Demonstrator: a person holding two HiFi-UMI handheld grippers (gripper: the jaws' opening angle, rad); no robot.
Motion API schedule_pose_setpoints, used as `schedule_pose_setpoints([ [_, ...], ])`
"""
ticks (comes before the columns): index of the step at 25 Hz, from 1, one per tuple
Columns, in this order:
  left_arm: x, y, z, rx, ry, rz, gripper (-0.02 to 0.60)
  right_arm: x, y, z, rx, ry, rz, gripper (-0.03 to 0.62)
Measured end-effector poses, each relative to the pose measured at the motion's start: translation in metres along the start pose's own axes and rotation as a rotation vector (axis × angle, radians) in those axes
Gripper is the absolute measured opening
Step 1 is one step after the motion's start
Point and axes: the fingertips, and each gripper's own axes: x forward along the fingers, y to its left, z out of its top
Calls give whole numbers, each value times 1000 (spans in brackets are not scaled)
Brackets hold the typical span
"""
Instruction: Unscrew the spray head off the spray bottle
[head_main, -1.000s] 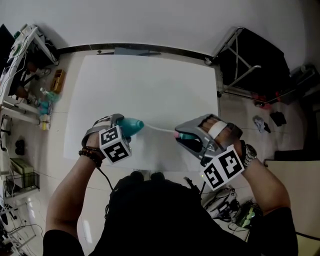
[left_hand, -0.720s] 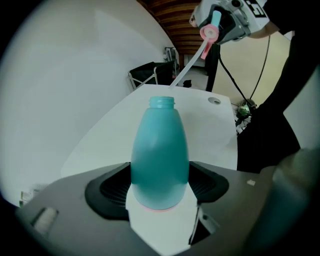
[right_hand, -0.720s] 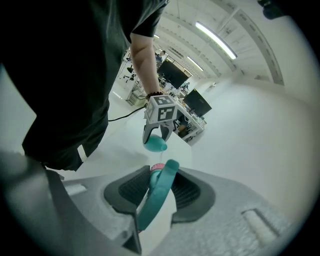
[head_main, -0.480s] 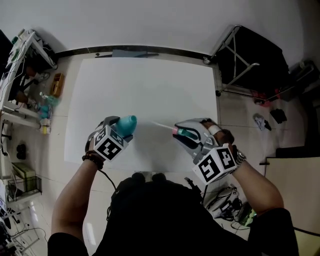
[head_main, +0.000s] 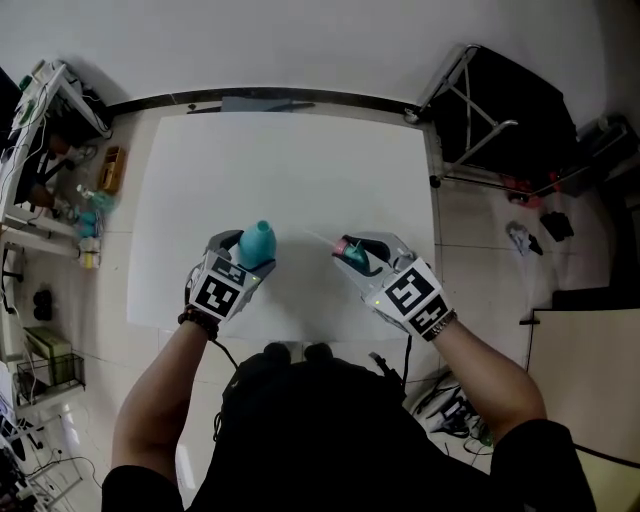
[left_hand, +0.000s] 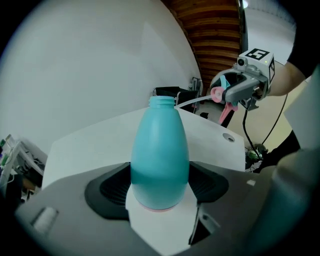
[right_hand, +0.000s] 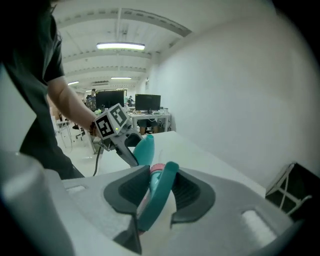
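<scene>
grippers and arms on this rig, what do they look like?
Left gripper and right gripper: grey shells, dark ribbed pads, each with a white cube bearing black square markers. Black cable off the left one. Dark bracelet on the left wrist, black short sleeves.

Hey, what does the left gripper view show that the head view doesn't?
Left gripper view only: the open neck of the teal bottle, and the pads of the left tongs against its sides. Head view only: the whole white table, a cluttered shelf, both forearms. Both: that bottle and the right tongs holding the detached spray head.
</scene>
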Motion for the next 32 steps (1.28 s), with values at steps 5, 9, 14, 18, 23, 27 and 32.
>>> schedule_pose_setpoints([
  [5, 8, -3, 0, -54, -32, 2, 385, 21, -8, -26, 241, -3, 7, 120],
  [9, 15, -7, 2, -71, -56, 1, 385, 41, -10, -48, 432, 0, 27, 120],
  [14, 24, -12, 4, -96, -96, 12, 387, 60, -11, -73, 646, 1, 55, 120],
  [18, 31, -13, 3, -102, -113, 27, 387, 71, -11, -86, 744, 3, 80, 120],
  [23, 39, -16, 4, -102, -136, 32, 387, 79, -14, -97, 774, 19, 64, 121],
  [27, 45, -21, 5, -86, -145, 18, 387, 82, -16, -102, 776, 24, 59, 121],
  [32, 48, -26, 5, -51, -132, 16, 387, 84, -16, -111, 745, 53, 37, 123],
])
